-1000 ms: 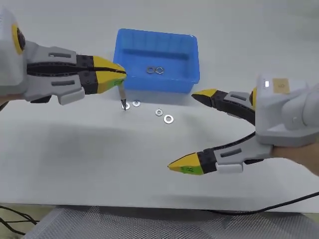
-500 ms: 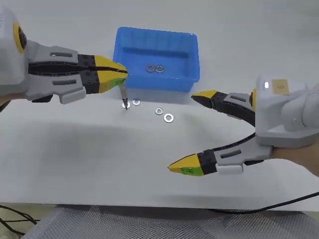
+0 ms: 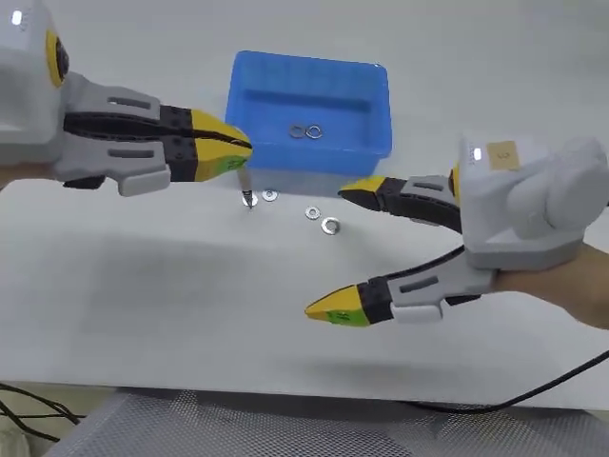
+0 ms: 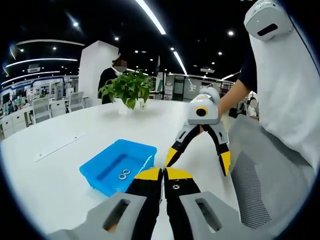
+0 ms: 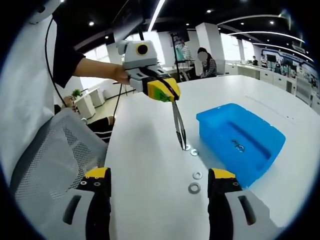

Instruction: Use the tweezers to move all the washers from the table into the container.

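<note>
My left gripper (image 3: 238, 148) clamps the tweezers (image 3: 245, 183) near-upright, tips on the leftmost washer (image 3: 249, 201) for pickup; right gripper (image 3: 325, 249) gapes idle (container (image 3: 309, 63) close behind).

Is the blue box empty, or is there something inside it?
Not empty. Two washers lie side by side on the floor of the blue container; the right gripper view shows them there too.
</note>
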A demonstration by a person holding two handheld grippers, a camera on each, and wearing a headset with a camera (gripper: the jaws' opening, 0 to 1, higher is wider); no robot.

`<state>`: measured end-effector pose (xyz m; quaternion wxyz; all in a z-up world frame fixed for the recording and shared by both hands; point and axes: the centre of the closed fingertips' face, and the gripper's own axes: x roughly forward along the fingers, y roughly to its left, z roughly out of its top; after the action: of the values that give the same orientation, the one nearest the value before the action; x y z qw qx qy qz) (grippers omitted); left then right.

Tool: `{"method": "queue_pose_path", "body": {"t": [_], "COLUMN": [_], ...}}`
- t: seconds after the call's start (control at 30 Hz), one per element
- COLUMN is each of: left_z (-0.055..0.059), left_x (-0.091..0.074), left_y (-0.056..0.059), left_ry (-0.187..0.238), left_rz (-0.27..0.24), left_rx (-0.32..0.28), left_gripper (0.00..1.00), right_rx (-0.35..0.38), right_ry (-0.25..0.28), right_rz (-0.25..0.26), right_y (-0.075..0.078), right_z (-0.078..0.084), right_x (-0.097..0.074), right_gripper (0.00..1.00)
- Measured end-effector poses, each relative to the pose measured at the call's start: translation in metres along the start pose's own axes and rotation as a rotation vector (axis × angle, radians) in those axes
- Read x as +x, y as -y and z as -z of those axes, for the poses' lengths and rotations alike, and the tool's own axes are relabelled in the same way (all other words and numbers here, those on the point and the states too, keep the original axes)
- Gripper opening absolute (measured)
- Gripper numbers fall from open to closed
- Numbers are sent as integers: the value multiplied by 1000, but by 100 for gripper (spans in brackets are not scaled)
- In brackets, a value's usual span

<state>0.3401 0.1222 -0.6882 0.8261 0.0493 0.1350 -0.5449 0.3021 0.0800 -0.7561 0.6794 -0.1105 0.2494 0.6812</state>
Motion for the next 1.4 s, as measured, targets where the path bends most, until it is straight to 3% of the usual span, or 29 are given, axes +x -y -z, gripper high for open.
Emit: {"method": "queue_pose_path", "body": {"t": [0.1,0.27,0.43,0.63,0.83,0.93,1.03,1.23,1.4], "left_z": [0,2,3,3,3,3,3,5,5], "left_x": [0,-1,-2,1,3,2,0,0,0], "left_y": [1,2,5,12,10,8,6,7,7], "left_ry": [-7,-16,-15,-28,-42,-46,-46,-64,-84], "left_rz": [5,4,7,29,30,25,22,24,9], "left_rx": [-11,-33,-43,-46,-37,-33,-34,-10,32], "left_gripper": [5,5,6,6,6,6,6,6,6], "right_rx": [-57,-91,-113,-185,-248,-275,-287,-378,-379], "right_ry": [9,27,7,-41,-102,-99,-95,-109,-111], "right_rz": [27,13,-5,-53,-76,-63,-75,-84,-82], "right_y": [11,18,23,22,26,31,30,27,28], "right_z": [-12,-33,-40,-41,-33,-36,-36,-35,-35], "right_x": [6,21,44,59,67,67,68,68,68], "right_gripper": [67,39,37,27,18,12,11,10,9]}}
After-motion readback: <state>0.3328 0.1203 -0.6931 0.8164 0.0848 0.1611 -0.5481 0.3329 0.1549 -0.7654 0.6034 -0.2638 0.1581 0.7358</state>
